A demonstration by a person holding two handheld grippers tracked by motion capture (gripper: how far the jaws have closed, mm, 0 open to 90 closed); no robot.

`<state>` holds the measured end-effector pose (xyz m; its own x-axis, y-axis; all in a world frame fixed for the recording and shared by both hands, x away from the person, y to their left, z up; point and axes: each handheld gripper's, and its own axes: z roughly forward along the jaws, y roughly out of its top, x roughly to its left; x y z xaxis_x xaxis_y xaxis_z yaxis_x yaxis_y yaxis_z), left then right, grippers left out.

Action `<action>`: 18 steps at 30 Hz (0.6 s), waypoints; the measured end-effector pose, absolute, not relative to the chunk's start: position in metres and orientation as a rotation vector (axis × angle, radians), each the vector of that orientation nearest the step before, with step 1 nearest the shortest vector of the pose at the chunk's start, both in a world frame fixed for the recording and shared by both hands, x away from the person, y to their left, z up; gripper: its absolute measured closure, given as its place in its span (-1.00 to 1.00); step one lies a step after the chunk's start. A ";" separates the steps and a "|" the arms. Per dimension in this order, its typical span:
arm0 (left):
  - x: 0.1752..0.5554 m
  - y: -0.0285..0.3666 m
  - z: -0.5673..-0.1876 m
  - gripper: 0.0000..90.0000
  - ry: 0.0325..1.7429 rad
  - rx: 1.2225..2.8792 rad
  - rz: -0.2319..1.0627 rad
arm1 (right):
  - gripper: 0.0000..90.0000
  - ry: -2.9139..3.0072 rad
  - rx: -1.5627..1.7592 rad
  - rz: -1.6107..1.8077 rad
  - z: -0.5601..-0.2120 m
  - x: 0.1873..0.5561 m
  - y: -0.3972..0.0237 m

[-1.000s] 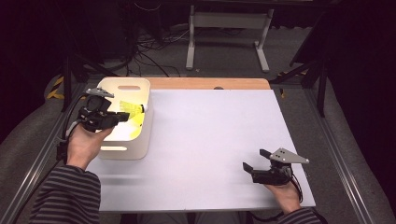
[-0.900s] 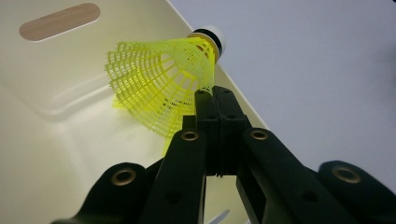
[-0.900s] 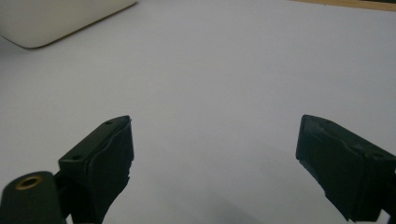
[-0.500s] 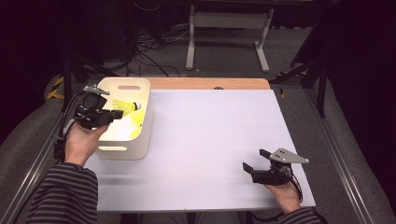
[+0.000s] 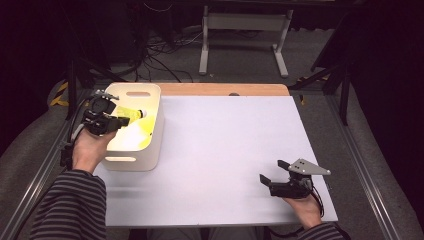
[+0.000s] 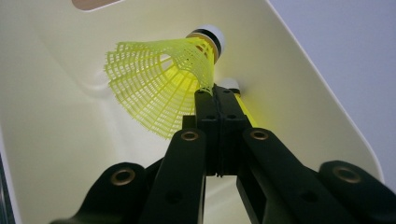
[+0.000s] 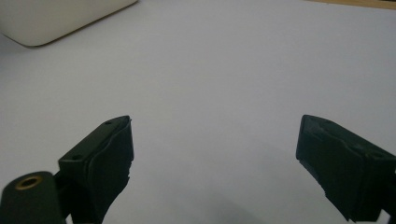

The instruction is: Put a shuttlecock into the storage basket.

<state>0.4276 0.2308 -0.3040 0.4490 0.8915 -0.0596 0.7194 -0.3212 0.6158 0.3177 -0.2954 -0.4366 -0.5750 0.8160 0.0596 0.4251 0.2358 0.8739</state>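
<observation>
Inside one white bin (image 6: 299, 93), two yellow shuttlecocks (image 6: 159, 79), one pinched by left tool (image 6: 217, 100); right tool (image 7: 215, 163) wide.

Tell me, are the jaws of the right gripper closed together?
No, in the right gripper view the right gripper has its two black jaws standing wide apart over the bare white table.
</observation>
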 end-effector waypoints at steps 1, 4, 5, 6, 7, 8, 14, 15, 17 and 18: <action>0.429 0.231 -0.305 1.00 1.344 2.131 0.396 | -0.74 2.104 1.138 1.286 -0.437 0.318 -0.295; 0.431 0.233 -0.307 1.00 1.357 2.136 0.396 | -0.74 2.103 1.139 1.286 -0.437 0.318 -0.295; 0.431 0.234 -0.308 1.00 1.363 2.139 0.388 | -0.74 2.103 1.139 1.286 -0.437 0.318 -0.295; 0.432 0.235 -0.309 1.00 1.367 2.135 0.401 | -0.74 2.103 1.138 1.286 -0.437 0.318 -0.295; 0.432 0.235 -0.309 1.00 1.378 2.137 0.385 | -0.74 2.104 1.139 1.286 -0.437 0.318 -0.295; 0.433 0.236 -0.310 1.00 1.382 2.140 0.375 | -0.74 2.104 1.139 1.286 -0.437 0.318 -0.295; 0.436 0.236 -0.313 1.00 1.405 2.146 0.369 | -0.74 2.109 1.135 1.286 -0.437 0.318 -0.295; 0.437 0.236 -0.313 1.00 1.404 2.151 0.372 | -0.74 2.109 1.137 1.283 -0.437 0.318 -0.295; 0.437 0.236 -0.314 0.99 1.410 2.152 0.371 | -0.74 2.107 1.139 1.286 -0.437 0.318 -0.295; 0.438 0.236 -0.314 0.99 1.411 2.153 0.373 | -0.74 2.109 1.138 1.283 -0.437 0.318 -0.295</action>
<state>0.4375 0.2355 -0.3137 0.4156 0.9077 -0.0588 0.7603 -0.3112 0.5702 0.3179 -0.2951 -0.4367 -0.5765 0.8150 0.0587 0.4269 0.2392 0.8721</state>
